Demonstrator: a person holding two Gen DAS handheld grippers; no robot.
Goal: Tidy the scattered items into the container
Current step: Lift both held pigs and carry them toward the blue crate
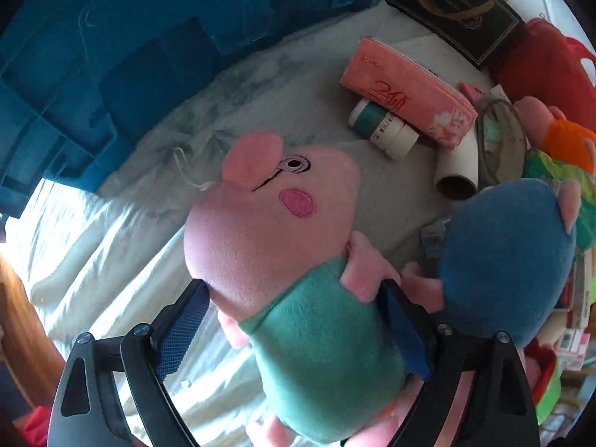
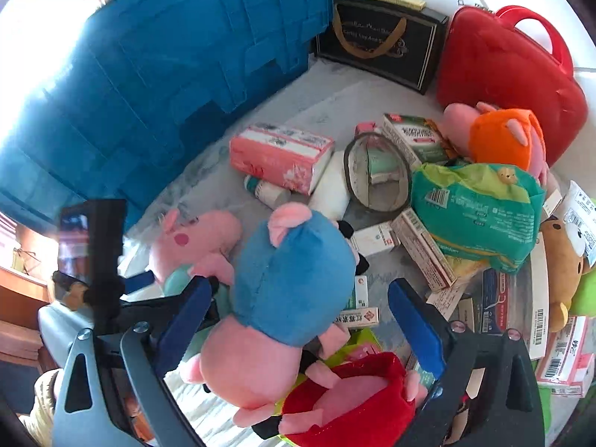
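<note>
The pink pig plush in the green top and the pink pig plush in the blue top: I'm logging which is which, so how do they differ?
The pink pig plush in the green top sits between the left gripper fingers; the pink pig plush in the blue top lies between the right gripper fingers, which look spread wider. The green one shows its face; the blue one's is hidden. Both are pink and soft.

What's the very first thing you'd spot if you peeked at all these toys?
First, the pink pig plush in the green shirt, filling the middle of the left view between the left gripper fingers. Next, the blue-shirted pig plush lies right beside it, between the open fingers of the right gripper. Behind both towers the big blue container, with a bright red bag at the far right.
</note>
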